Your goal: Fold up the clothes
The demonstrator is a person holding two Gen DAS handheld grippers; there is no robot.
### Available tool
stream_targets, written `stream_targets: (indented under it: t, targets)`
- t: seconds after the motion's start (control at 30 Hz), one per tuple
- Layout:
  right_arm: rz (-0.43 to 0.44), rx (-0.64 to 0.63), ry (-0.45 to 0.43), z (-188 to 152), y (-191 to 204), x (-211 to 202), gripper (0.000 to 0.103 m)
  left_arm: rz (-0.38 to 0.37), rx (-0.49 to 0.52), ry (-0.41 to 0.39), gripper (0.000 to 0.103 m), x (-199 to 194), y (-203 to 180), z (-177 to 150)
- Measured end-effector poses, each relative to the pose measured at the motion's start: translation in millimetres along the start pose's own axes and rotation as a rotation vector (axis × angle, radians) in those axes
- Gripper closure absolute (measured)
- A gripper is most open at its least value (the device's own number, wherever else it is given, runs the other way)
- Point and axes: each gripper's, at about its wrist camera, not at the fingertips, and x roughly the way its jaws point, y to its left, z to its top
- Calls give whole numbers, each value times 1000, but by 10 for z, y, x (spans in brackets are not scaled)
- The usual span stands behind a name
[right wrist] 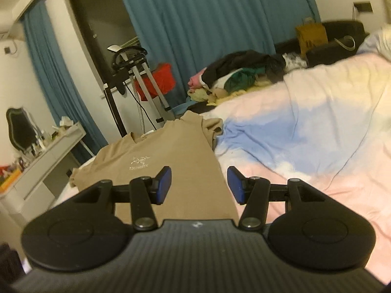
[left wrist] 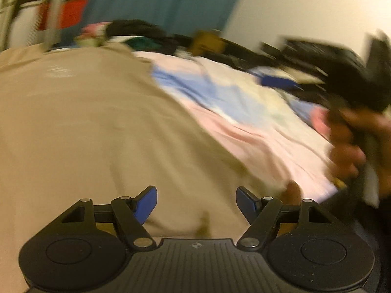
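Both pairs of fingers stand apart with nothing between them: the left gripper point(left wrist: 196, 202) wide over the lower part of the tan shirt point(right wrist: 156, 171), the right gripper point(right wrist: 198, 185) narrower above the shirt's right edge. The shirt lies flat, front up, near the bed's point(right wrist: 317, 146) left edge, probably spread for folding. Unfolded clothes point(right wrist: 244, 73) are heaped at the far edge.

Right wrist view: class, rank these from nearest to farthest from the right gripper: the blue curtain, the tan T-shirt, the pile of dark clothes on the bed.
Measured from the right gripper:
1. Tan T-shirt: spread flat on the bed, directly under and ahead of the open jaws.
2. Pile of dark clothes: at the bed's far end, right of centre.
3. Blue curtain: along the back wall, behind the pile.
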Motion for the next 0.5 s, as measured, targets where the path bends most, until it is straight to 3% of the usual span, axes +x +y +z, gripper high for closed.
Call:
stream_targets:
  t: [0.1, 0.27, 0.37, 0.4, 0.43, 0.5]
  targets:
    - [4, -33, 20, -36, 61, 82, 49, -49, 70, 49, 30, 262, -200, -71]
    - [30, -28, 11, -34, 56, 57, 49, -61, 136, 69, 34, 650, -414, -162]
    - [38, -9, 7, -27, 6, 44, 49, -38, 185, 76, 51, 842, -541, -191]
    - [42, -1, 6, -26, -12, 41, 49, -35, 202, 80, 61, 893, -577, -204]
    - [44, 6, 7, -25, -30, 42, 49, -36, 217, 84, 78, 940, -613, -218]
    - [54, 22, 5, -23, -63, 40, 49, -35, 229, 86, 95, 1021, -669, -238]
